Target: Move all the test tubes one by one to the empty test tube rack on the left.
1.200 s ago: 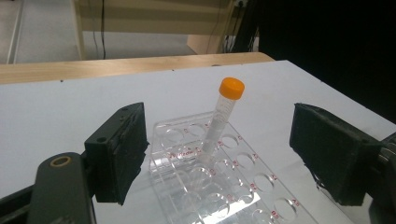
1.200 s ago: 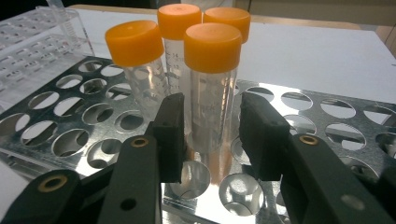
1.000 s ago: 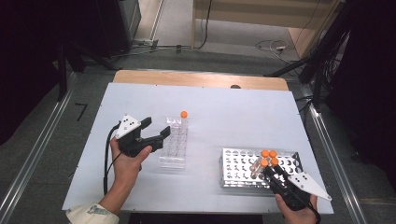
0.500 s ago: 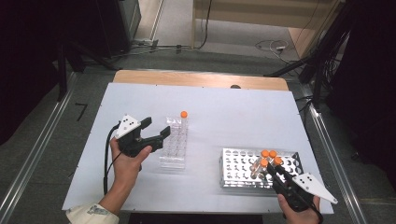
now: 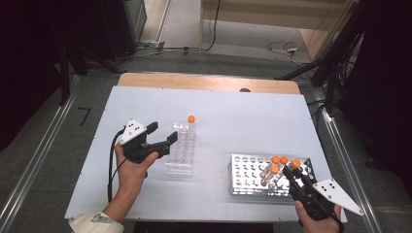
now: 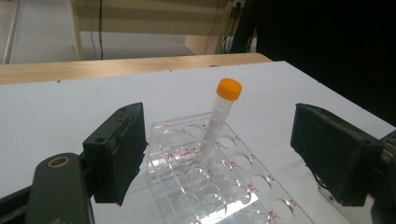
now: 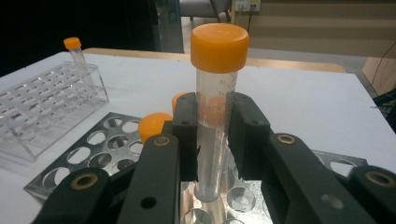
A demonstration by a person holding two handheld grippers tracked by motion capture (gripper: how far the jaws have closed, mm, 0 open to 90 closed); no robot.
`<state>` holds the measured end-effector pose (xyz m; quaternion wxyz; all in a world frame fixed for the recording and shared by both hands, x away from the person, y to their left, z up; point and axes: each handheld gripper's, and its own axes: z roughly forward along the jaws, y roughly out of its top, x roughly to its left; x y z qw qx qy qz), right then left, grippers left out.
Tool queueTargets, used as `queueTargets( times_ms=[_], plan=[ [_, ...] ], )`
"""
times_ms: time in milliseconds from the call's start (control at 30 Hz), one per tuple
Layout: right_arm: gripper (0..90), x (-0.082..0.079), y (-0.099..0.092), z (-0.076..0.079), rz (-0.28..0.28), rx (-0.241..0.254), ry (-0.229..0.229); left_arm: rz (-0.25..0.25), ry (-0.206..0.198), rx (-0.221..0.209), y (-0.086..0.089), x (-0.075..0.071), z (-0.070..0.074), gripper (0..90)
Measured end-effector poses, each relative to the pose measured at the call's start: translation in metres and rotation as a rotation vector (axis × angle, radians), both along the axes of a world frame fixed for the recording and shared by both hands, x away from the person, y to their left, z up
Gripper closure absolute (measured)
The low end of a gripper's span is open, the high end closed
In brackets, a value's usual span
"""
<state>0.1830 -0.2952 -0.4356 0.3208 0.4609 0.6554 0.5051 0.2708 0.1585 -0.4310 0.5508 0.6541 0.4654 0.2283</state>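
Note:
A clear plastic rack (image 5: 180, 153) stands on the white table and holds one orange-capped tube (image 5: 191, 119) at its far end. My left gripper (image 5: 163, 133) hovers open just left of this rack; in the left gripper view its jaws straddle the rack (image 6: 243, 186) and the leaning tube (image 6: 219, 121) without touching them. At the front right a metal rack (image 5: 245, 172) holds several orange-capped tubes (image 5: 278, 161). My right gripper (image 5: 293, 175) is shut on one upright tube (image 7: 215, 93), gripped below its cap, with the lower end close over the rack's holes.
The white table (image 5: 243, 116) has a wooden strip (image 5: 204, 82) along its far edge. Metal rails run down both sides on the floor. Cables lie on the floor behind the table. Bare tabletop lies between the two racks.
My right gripper has risen a little and drawn back toward the near edge with the tube in its jaws. The left gripper has stayed where it was.

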Motion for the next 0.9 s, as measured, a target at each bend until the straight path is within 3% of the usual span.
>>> queueTargets(
  times_ms=[433, 633, 900],
  plan=[
    [71.6, -0.01, -0.003, 0.025, 0.023, 0.018, -0.036, -0.005, 0.004, 0.011, -0.001, 0.0, 0.0, 16.9],
    [71.6, -0.018, 0.002, 0.035, 0.078, 0.019, -0.036, -0.005, 0.004, 0.01, -0.001, 0.0, 0.0, 16.9],
    [71.6, -0.016, 0.022, 0.035, 0.176, 0.031, -0.023, -0.008, 0.001, 0.01, -0.002, 0.0, 0.0, 17.0]
  ],
)
